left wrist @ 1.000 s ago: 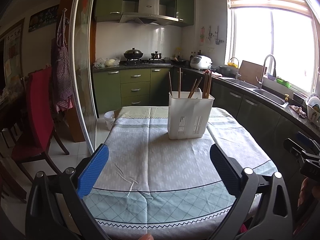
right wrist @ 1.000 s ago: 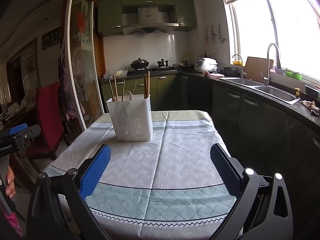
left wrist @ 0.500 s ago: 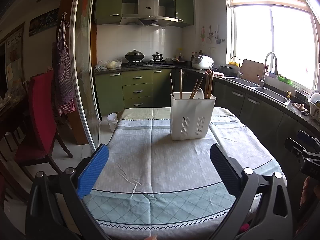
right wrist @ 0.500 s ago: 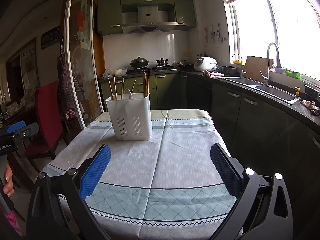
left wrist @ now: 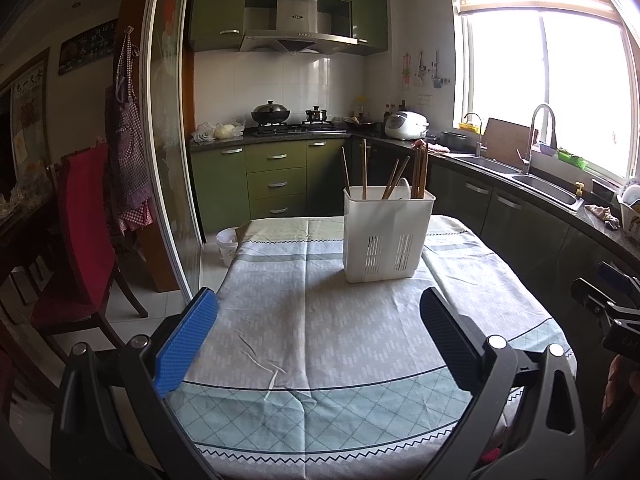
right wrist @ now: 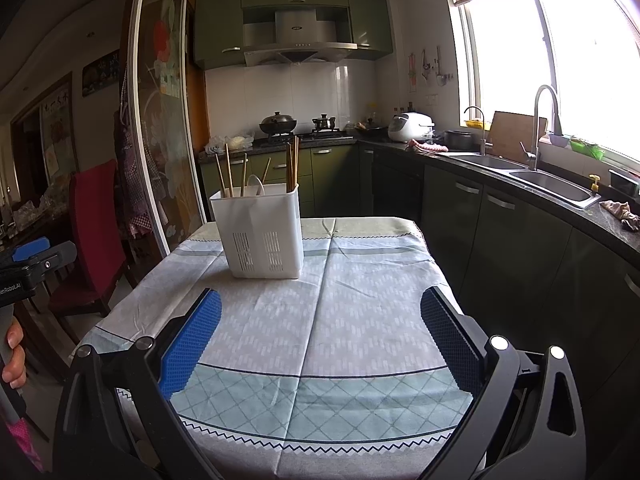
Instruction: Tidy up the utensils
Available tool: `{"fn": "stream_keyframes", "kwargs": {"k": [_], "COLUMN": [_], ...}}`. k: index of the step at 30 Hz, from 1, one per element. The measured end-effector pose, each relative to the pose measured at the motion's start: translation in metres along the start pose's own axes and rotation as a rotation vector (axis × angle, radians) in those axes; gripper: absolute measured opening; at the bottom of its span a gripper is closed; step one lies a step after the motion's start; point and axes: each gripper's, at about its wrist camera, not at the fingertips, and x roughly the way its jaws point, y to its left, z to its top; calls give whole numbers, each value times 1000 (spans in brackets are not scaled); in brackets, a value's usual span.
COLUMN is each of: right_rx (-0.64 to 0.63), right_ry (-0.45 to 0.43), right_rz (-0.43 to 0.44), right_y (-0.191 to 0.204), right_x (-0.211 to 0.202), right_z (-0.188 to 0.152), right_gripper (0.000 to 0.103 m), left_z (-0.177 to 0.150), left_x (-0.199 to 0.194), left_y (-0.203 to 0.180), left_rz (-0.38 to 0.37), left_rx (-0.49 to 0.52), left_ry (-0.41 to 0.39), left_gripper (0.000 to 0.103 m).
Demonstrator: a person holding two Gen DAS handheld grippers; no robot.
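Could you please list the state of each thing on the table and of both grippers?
Left gripper: open, empty, hovering above the table.
Right gripper: open, empty.
White utensil holder: upright on the tablecloth.
Chopsticks: standing in the holder, scattered.
White spoon: in the holder.
Tablecloth: spread, creased.

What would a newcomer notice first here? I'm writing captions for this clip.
A white utensil caddy stands alone on the patterned tablecloth, chopsticks and a white spoon poking out. Nearer, both open claws frame the view, and the bright window glares over the sink.
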Motion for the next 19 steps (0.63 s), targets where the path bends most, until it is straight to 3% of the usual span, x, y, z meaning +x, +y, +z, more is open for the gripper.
{"fn": "stream_keyframes", "kwargs": {"k": [19], "right_rx": [1], "right_ry": [4], "right_rz": [-1], "right_y": [-3], "right_x": [4], "right_z": [-2], "right_gripper": [98], "left_z": [-2], "left_x": [5], "left_y": [2], "left_rz": [2], "left_rx": [9], "left_ry": [9], "left_gripper": [96]}}
